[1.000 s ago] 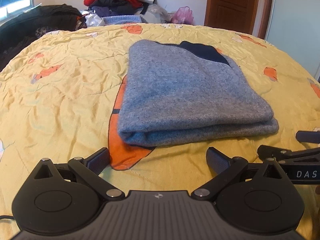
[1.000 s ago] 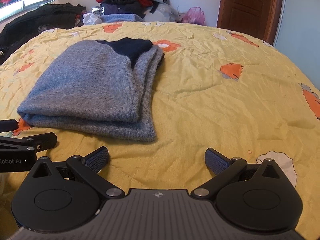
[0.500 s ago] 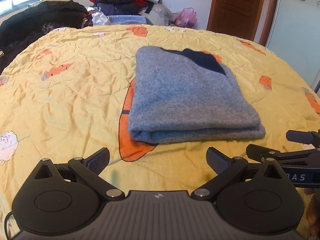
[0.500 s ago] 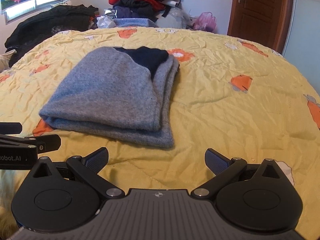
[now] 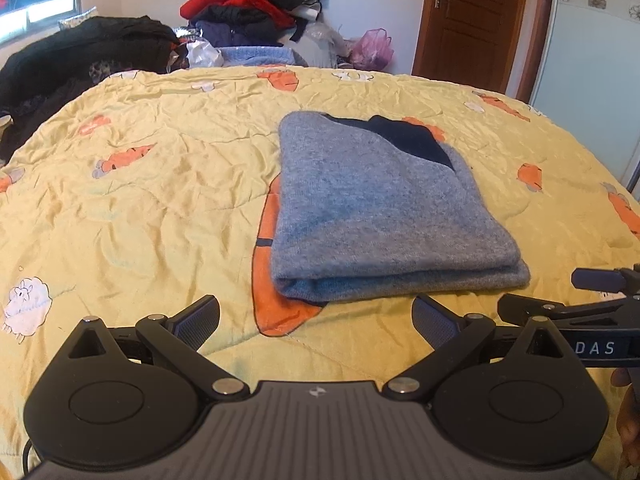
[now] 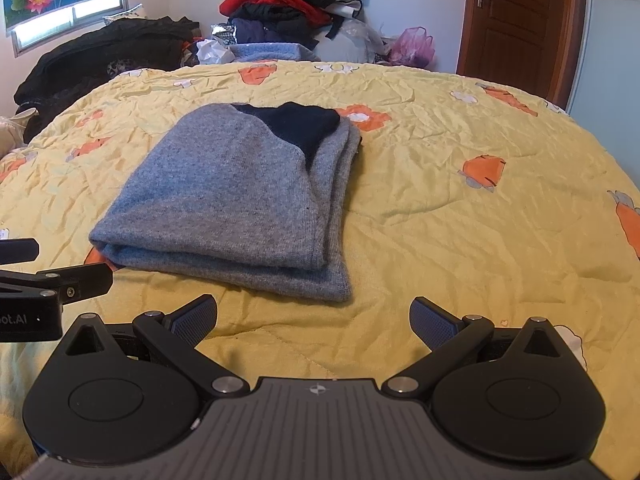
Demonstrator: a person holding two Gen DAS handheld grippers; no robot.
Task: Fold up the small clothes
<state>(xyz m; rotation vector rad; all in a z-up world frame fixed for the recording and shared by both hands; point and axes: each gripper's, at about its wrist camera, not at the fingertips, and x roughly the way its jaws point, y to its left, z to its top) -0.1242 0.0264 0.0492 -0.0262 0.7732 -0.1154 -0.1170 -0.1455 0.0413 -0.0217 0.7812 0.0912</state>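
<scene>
From the left wrist view, the left tongs [image 5: 316,322] hover low over the yellow bedspread [image 5: 152,208], their two fingers spread wide with nothing between them. Just beyond the fingertips lies the folded grey sweater [image 5: 380,216], a tidy stack of layers with its folded edge facing the camera and a navy patch at its far end. It rests flat on the bedspread, partly covering a large orange carrot print [image 5: 276,304] that shows at the sweater's left side. To the right of the sweater's near corner, the right tongs [image 5: 588,296] reach in from the picture's edge — not touching the knit.

From the right wrist view, the right tongs [image 6: 314,320] are released too, fingers far apart over bare bedspread [image 6: 460,240], with the sweater [image 6: 236,196] ahead and to the left, its near right corner just beyond the left fingertip. The open layered edges run along the sweater's right side. The left tongs [image 6: 52,268] show at the picture's left edge, near the sweater's near left corner — apart from it. Behind the sweater, past the far edge of the bed, sits a pile of clothes [image 6: 292,4], with a brown door [image 6: 516,20] to its right.
</scene>
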